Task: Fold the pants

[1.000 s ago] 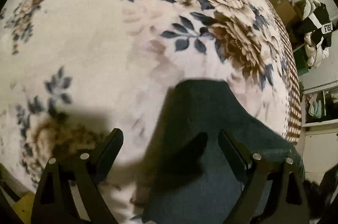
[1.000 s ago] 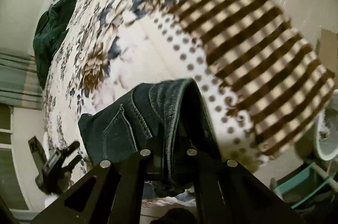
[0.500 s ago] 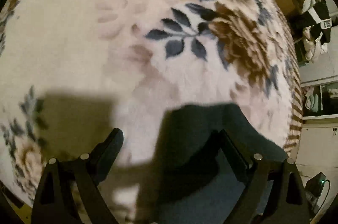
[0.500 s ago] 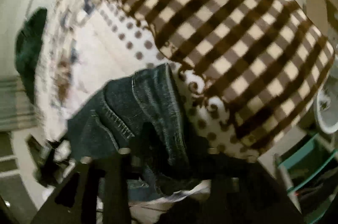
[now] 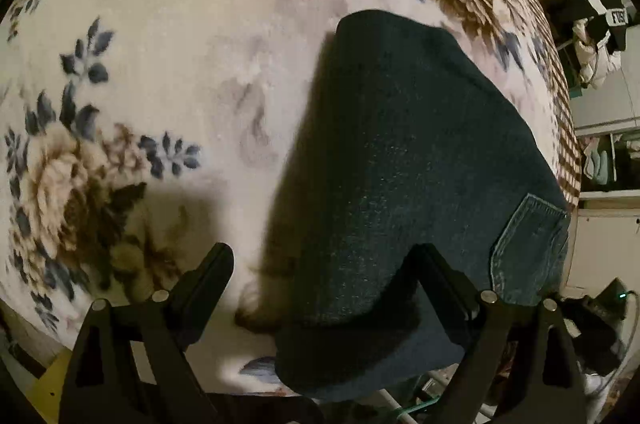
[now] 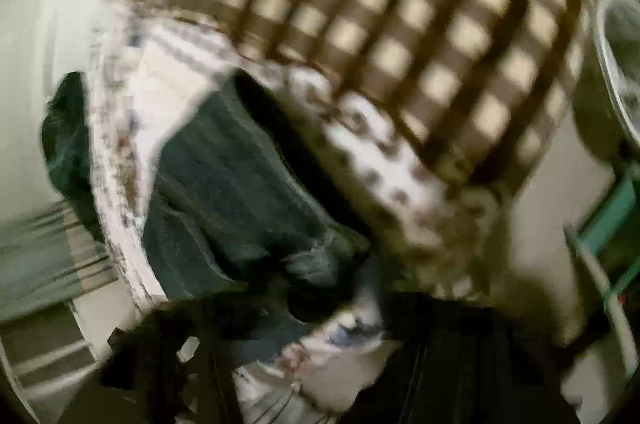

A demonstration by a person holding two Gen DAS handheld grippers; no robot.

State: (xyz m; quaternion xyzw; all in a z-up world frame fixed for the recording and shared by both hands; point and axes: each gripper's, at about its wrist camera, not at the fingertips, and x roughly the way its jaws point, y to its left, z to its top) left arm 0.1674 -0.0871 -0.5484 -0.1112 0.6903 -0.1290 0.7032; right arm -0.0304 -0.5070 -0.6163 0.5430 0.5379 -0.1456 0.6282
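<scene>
**A:** Biggest thing in frame?

**B:** The floral blanket (image 5: 168,72): cream, with brown roses and blue-grey leaves. It fills most of the left wrist view. Toward the right it turns into a brown-and-cream checked border (image 6: 400,8) with a dotted band beside it; that border dominates the right wrist view.

**A:** Pants?

**B:** Dark denim pants (image 5: 408,176), lying on the blanket in the right half of the left view, folded into a thick slab. The near end hangs slightly over the blanket's front edge. A back pocket (image 5: 528,248) with light stitching shows at the lower right. In the right view the same pants (image 6: 240,184) sit at the blanket's edge, just beside the dotted band.

**A:** Left gripper?

**B:** The left gripper (image 5: 324,276) is spread wide and grips nothing. The left finger is over bare blanket and the right finger (image 5: 436,276) is over the denim. I can't tell whether it touches the cloth.

**A:** Right gripper?

**B:** The right view is heavily motion-blurred. The right gripper (image 6: 312,356) is only a dark smear along the bottom, so I can't tell its opening or whether it has fabric.

**A:** Background?

**B:** A pile of clothes (image 5: 596,28) at the far right of the left view. A dark green heap (image 6: 68,152) at the left of the right view.
</scene>
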